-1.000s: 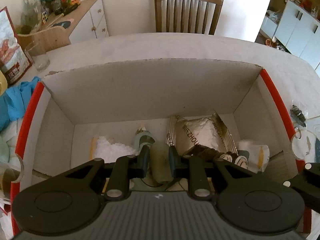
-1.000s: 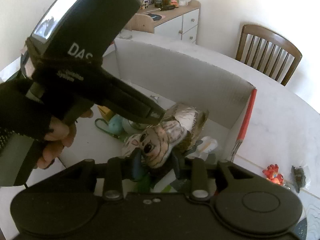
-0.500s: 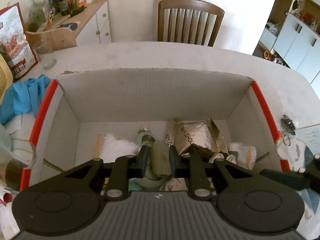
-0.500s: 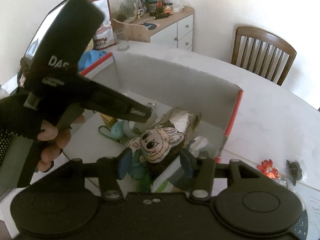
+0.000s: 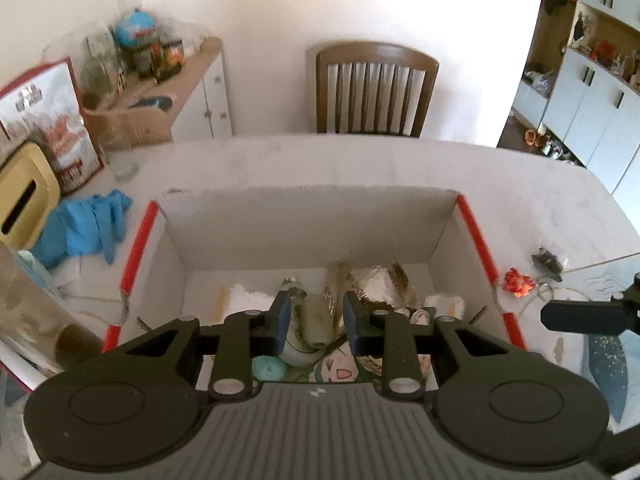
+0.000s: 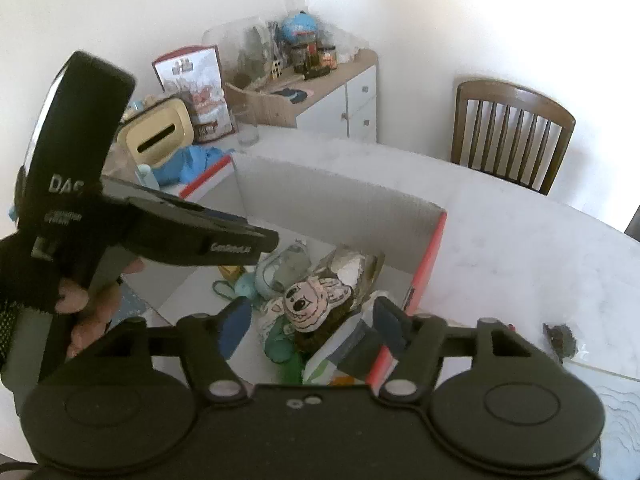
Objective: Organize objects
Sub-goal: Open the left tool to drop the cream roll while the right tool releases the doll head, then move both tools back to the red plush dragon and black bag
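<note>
A white cardboard box (image 5: pixel 304 232) with red edges sits on the table and holds several loose items. My left gripper (image 5: pixel 316 320) hovers over its near side. Its jaws are opening a little, and a green roll (image 5: pixel 316 330) lies in the box between them without touching the pads. A silver foil packet (image 5: pixel 372 280) lies behind it. In the right wrist view my right gripper (image 6: pixel 313 320) is opening wide above a plush with a cartoon face (image 6: pixel 316 300), which rests in the box (image 6: pixel 340 196). A hand holds the left gripper (image 6: pixel 268 240) at the left.
On the table right of the box lie a red toy (image 5: pixel 518 282) and a small dark object (image 5: pixel 546 258). A blue cloth (image 5: pixel 84 228), a glass (image 5: pixel 124 160) and a yellow tissue box (image 5: pixel 24 196) are at the left. A wooden chair (image 5: pixel 372 88) stands behind the table.
Both grippers have lifted and drawn back from the box. The right jaws spread and let go of the plush, which stays in the box. The left jaws parted slightly from the green roll.
</note>
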